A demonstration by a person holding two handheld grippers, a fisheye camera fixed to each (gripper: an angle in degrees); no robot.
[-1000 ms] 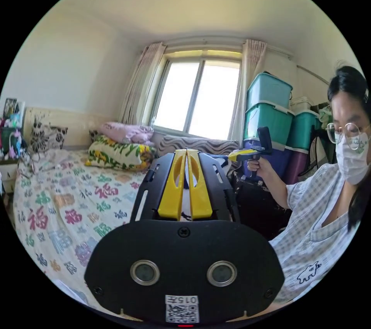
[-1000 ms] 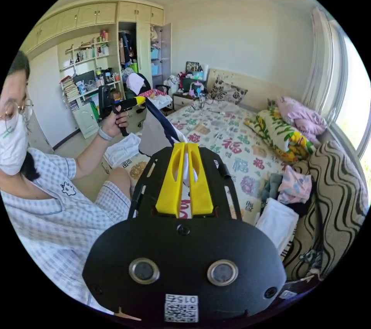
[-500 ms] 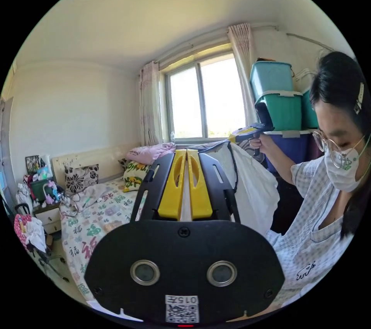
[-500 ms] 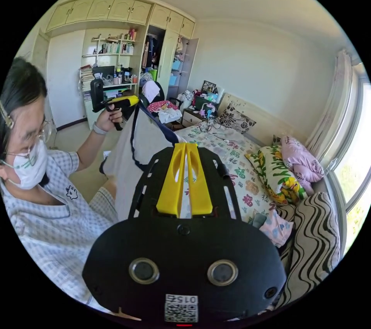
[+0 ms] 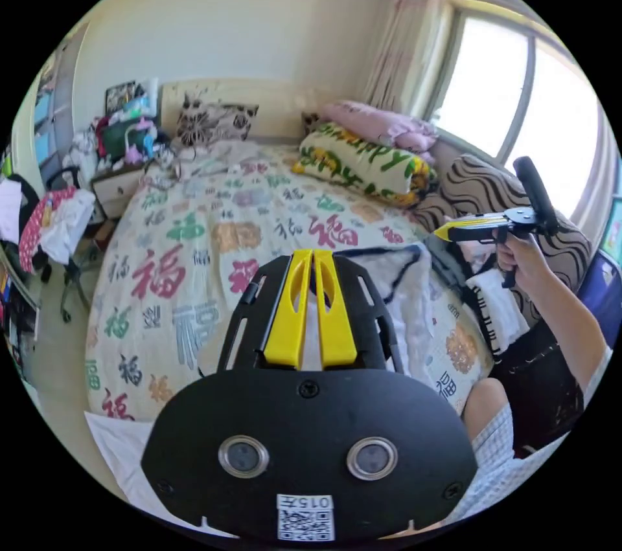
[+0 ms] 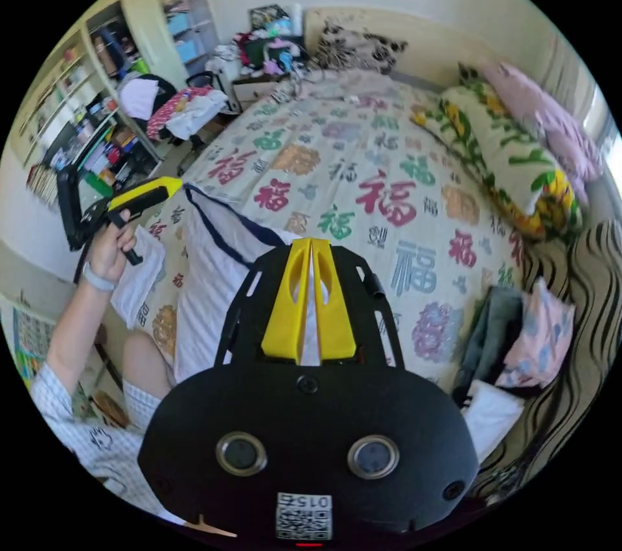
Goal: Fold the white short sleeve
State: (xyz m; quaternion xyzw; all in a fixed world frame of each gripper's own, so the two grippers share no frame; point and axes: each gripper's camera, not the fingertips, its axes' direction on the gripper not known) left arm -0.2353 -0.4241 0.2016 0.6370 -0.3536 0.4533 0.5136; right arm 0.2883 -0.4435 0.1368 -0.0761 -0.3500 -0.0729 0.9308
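- The left claw [image 5: 313,256] was pinching the white short sleeve [image 5: 405,292] — cloth sat between its jaws.
- The right claw [image 6: 310,247] pinched it too — the garment [image 6: 207,279] spread over the bed [image 6: 363,188].

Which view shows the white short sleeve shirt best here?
The right gripper view: the white short sleeve shirt spreads over the bed, dark trim visible. The left gripper view shows a smaller stretch beyond the left gripper.

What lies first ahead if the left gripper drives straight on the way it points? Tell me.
Likely the white short sleeve it already clamps, then the patterned bedspread beneath. The left gripper tilts down toward the bed; depth is uncertain.
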